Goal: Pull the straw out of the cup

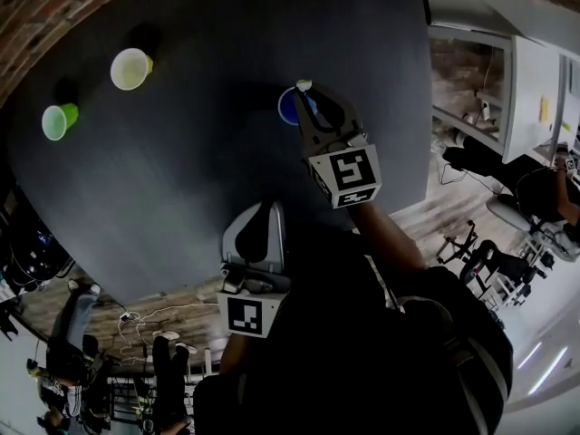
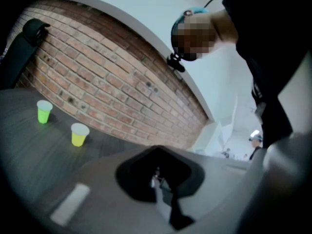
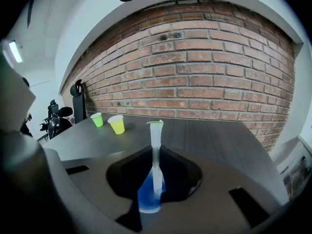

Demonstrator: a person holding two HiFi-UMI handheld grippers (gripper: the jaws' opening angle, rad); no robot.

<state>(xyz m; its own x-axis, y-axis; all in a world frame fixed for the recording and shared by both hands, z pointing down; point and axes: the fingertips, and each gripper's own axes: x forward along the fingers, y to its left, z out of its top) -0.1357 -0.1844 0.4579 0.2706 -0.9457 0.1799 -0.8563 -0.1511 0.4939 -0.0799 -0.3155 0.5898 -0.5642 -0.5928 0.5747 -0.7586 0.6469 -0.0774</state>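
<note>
Over toward the right edge of the table [image 1: 199, 179], the blue cup [image 1: 288, 109] sits with the straw [image 3: 156, 150] standing straight up in it. The right gripper [image 1: 310, 102] has its 2 jaws drawn in narrow on the straw, and it looks pinched just above the cup's rim. So I'd say the grab is done and the lift is what's left.

My tip: pull straight up along the straw, slowly. Nothing holds that light cup down, so any sideways drag could tip it or carry it along. Don't squeeze harder either, since the straw already looks flattened.

The left gripper [image 2: 157, 179] hangs back by the near edge, jaws together on nothing. It could go steady the cup. The yellow cup [image 1: 130, 69] and green cup [image 1: 57, 121] sit well apart, near the far left corner.
</note>
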